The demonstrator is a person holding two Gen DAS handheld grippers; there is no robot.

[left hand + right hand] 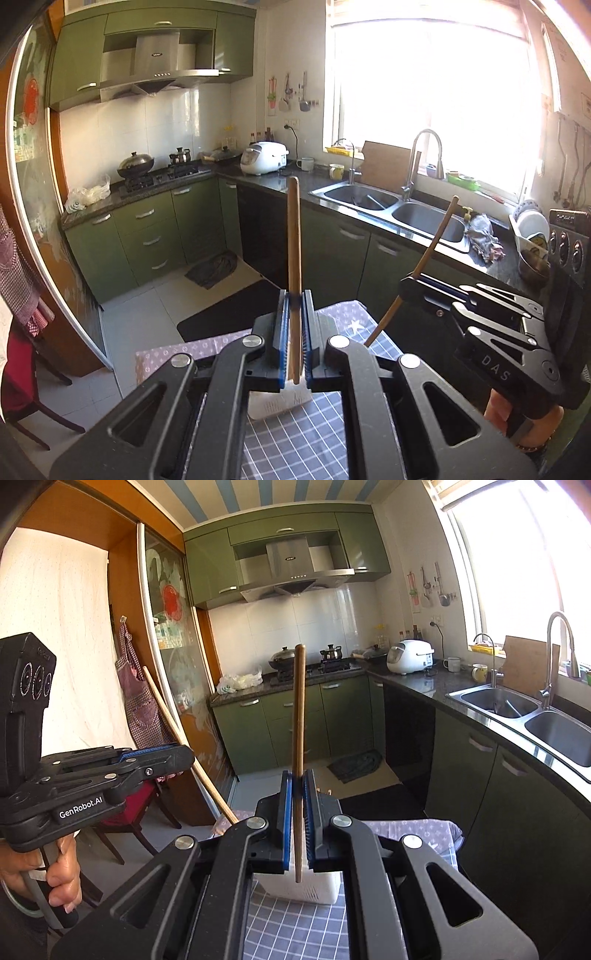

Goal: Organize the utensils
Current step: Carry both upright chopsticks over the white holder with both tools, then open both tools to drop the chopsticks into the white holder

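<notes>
The left wrist view shows, nearest to the camera, the left gripper point(294, 325) with its blue-padded fingers point(283, 325) closed on a light wooden chopstick point(294, 236), which stands almost upright above the checked grey tablecloth of the desk point(295, 443). Below it a white perforated plastic utensil holder point(275, 404) sits on the cloth. A little farther to the right, the right gripper point(410, 282) is closed on a thin dark wooden chopstick point(436, 240), tilted. Beyond are the steel double sink point(391, 206) and green cabinets. I judge the step as carrying both chopsticks, held in the air. The next move probably calls for turning each stick end-down over the holder, then lowering it inside before the fingers release.
</notes>
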